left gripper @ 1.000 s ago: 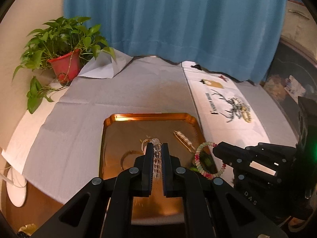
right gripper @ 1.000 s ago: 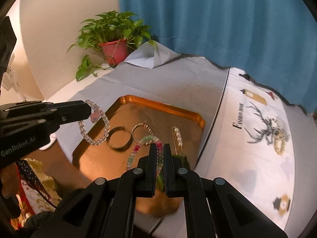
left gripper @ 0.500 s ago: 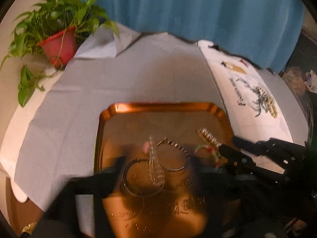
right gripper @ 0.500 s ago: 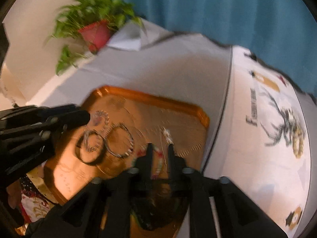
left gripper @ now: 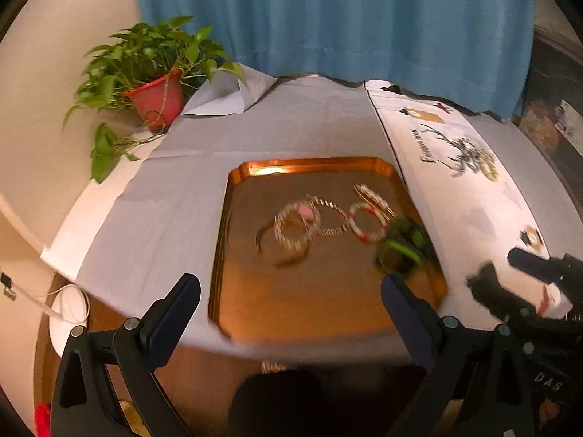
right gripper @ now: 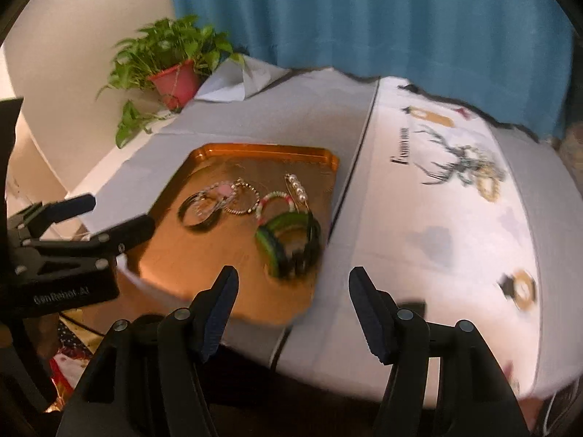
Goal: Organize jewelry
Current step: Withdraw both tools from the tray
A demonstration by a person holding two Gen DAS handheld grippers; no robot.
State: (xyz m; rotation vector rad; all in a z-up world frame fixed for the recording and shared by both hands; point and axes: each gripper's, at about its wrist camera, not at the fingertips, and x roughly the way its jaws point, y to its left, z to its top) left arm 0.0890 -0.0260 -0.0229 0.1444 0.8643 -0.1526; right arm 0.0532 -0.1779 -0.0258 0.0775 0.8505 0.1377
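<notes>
A gold tray lies on the grey tablecloth and holds the jewelry. On it lie a clear bead bracelet with a pink charm, a dark bangle, a thin chain ring, a pink-green bead bracelet, a pearl pin and green-black bangles. My left gripper is open and empty above the tray's near edge. My right gripper is open and empty at the tray's near right corner.
A potted plant in a red pot stands at the back left. A white printed cloth covers the table's right side. A blue curtain hangs behind. The table's front edge is just below the tray.
Both grippers have opened and let go of their bead bracelets, which now lie on the tray. Both grippers have pulled back toward the table's front edge.
</notes>
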